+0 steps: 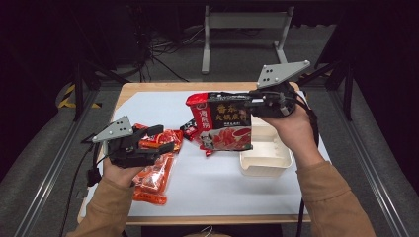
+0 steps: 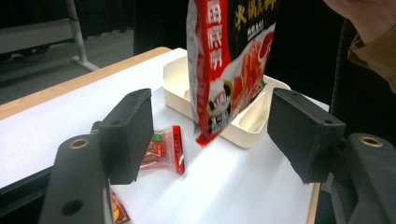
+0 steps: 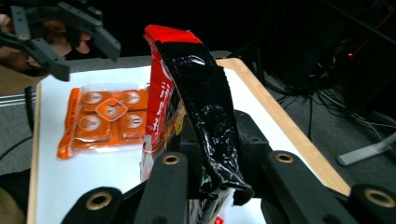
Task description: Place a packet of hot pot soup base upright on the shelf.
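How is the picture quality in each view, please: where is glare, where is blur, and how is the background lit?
High view: soft focus overall, white mat bright, surroundings dark. Left gripper view: the hanging red-and-black pouch is slightly blurred, background black. Right gripper view: strong glare on the pouch's glossy black side, and the orange packet is washed out.

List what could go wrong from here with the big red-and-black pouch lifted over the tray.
1. The right gripper pinches the hotpot pouch only at one edge, and it hangs slack, so it could slip or swing.
2. The pouch looks wider than the white tray compartment below it, so it may catch on the rim.
3. The left gripper stands open just above the orange packet and could bump it.
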